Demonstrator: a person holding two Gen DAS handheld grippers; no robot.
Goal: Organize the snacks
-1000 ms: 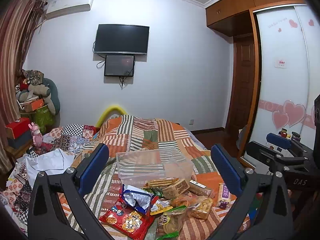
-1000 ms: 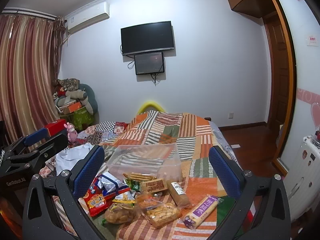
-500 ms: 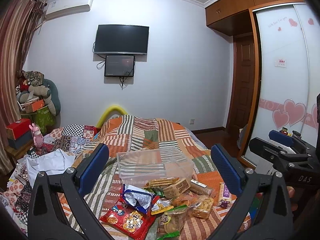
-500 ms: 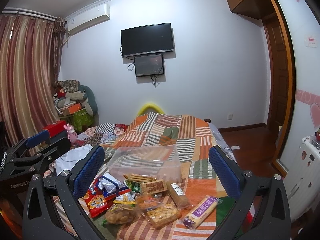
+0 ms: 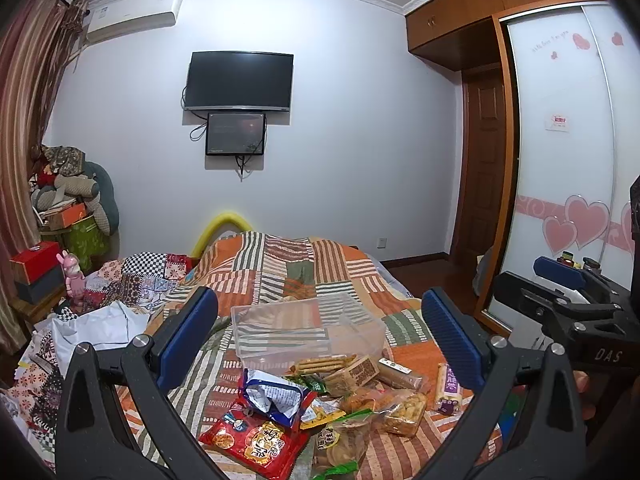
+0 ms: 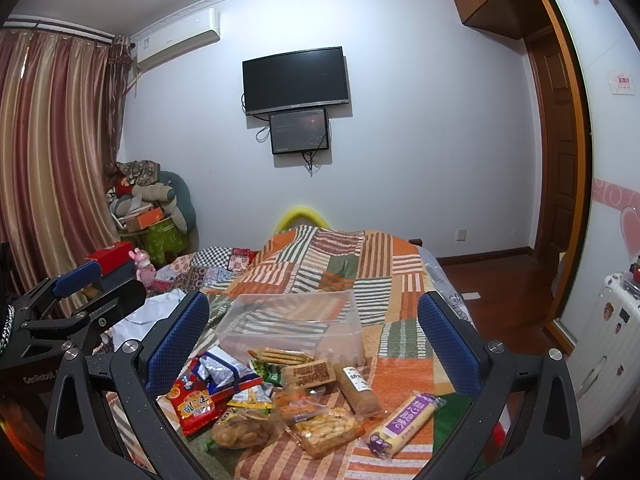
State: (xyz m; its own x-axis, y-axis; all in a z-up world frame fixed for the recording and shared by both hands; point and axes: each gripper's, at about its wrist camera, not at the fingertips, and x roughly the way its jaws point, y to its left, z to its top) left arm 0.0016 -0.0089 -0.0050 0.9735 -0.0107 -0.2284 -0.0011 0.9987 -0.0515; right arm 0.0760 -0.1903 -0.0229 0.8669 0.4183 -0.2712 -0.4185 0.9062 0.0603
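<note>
Little has changed over the last second. Both grippers still hover above the near edge of the bed (image 5: 304, 264), and both views have shifted only slightly; in the left wrist view the right gripper's body at the right edge has drifted a little. None of the snacks has moved, and the clear plastic box (image 5: 308, 330) sits where it was, in the middle of the patchwork bedspread, upright and empty.

The left gripper (image 5: 320, 332) has its blue fingers (image 5: 188, 332) spread wide and holds nothing. The right gripper (image 6: 314, 330) is equally wide open and empty.

The snacks lie in a loose heap just in front of the box, toward the near edge of the bed. A red packet (image 5: 256, 442) lies nearest on the left side of the heap, with a crumpled blue and white bag (image 5: 272, 398) partly on top of it. A brown block (image 6: 308, 374) and a pack of long biscuits (image 6: 280, 356) lie close against the box's front wall. A brown roll (image 6: 356, 388) lies beside them, and a purple bar (image 6: 402, 418) lies apart at the right side of the heap. A clear bag of nuts (image 6: 324, 428) sits in the middle front.

For the task this reads as the very start: nothing is in the box yet and no grip has begun. The open fingers and steady hover suggest a choice of first item is being made, and the purple bar, lying clear of the rest, looks the easiest first pick for the right gripper.
</note>
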